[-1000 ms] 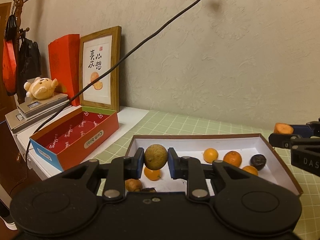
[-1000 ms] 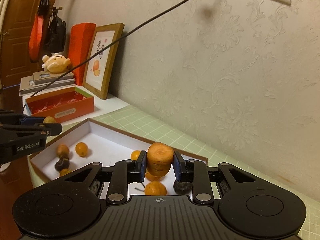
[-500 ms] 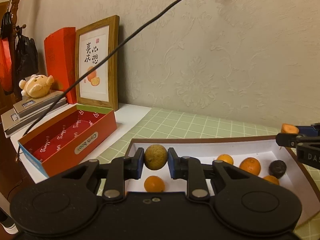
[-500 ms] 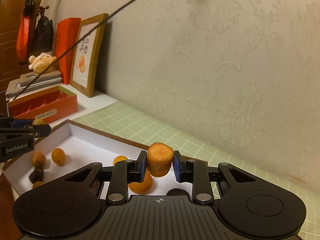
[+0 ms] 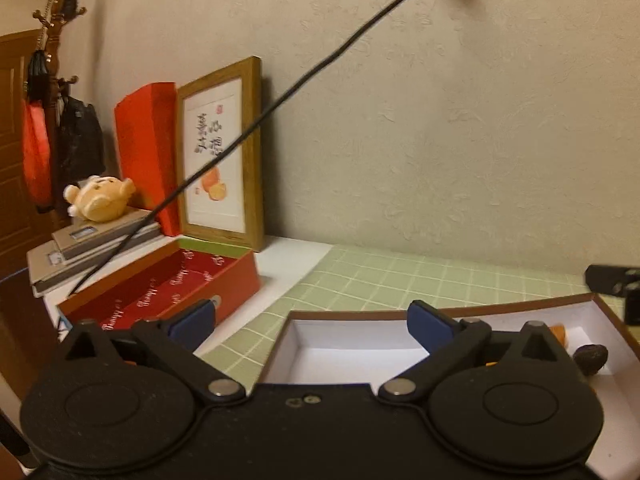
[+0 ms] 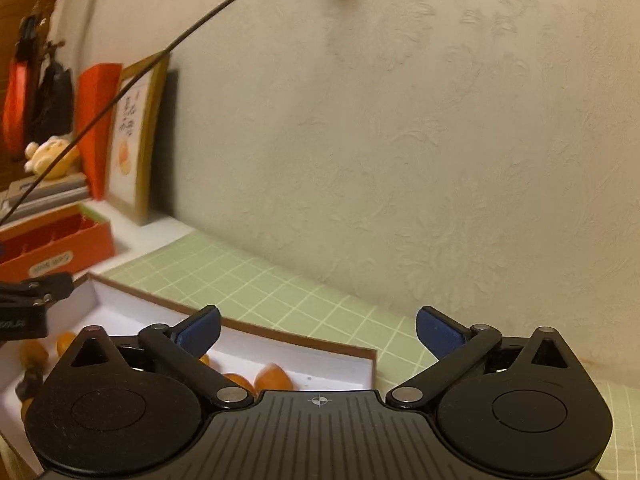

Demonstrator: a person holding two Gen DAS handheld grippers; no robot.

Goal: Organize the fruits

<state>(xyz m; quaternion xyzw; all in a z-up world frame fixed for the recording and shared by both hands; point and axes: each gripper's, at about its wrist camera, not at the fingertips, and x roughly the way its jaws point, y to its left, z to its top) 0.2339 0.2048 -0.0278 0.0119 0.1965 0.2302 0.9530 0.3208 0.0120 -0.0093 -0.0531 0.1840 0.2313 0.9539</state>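
- While both tools hang over the white-lined tray (image 5: 360, 350), the left gripper (image 5: 312, 322) has its jaws swinging apart, blue pads spread wide, nothing between them.
- Right gripper (image 6: 318, 330): jaws likewise opening, gap bare, nothing gripped; it hangs over the tray's far right corner.
- Fruit sits low in the tray: orange fruits (image 6: 272, 376) just under the right tool's body, more toward the left end (image 6: 64, 340), and a dark wrinkled fruit (image 5: 591, 358) at the right end in the left wrist view.
- Risk, judged: round fruit let go from above can roll on the smooth tray floor and knock its neighbours out of any grouping. Cause: no dividers visible.
- Risk: the right tool hangs close to the tray's far brown rim (image 6: 304, 338). A piece landing on that edge could tip out onto the green checked mat (image 6: 280, 292).
- Risk: the two tools are near each other, the left one's tip showing at the left edge of the right wrist view. A careless sideways sweep could clash them or shunt the tray.
- Risk: black cable (image 5: 280, 100) runs slack across the scene toward the red box (image 5: 168, 292); lifting high could snag it.
- Much of the tray floor is hidden by the tool bodies, so the resting places of some fruit cannot be told.
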